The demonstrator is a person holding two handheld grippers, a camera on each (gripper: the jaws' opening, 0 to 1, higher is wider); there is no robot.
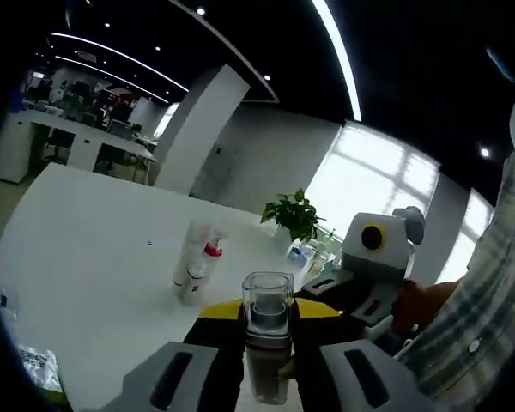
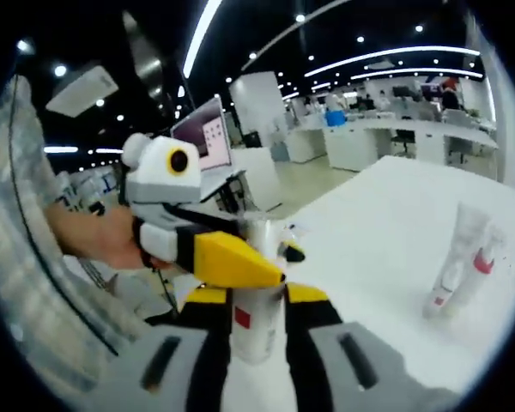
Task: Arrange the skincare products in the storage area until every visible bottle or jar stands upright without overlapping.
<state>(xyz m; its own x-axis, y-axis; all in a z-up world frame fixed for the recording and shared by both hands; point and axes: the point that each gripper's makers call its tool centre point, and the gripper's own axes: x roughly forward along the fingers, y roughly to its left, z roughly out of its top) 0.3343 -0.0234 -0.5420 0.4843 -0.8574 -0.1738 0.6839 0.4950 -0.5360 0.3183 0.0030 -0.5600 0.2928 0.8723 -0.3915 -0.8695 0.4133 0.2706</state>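
Bottle [image 1: 267, 343] with clear cap: rigid, light, slick plastic, top-heavy; grip mid-body, not the cap. It's upright between my left jaws, held, cap at 12. Right jaws [image 2: 257, 330] pinch it too. Tubes [image 1: 196, 262] at 11 on the table [image 1: 86, 249], well apart.

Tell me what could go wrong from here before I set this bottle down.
1. Both the left tongs and the right tongs appear closed on the same bottle. If one releases or pulls unevenly, the bottle could twist, slip or drop.
2. The two tubes stand close together on the white table, on narrow ends. Setting the bottle down near them could topple them.
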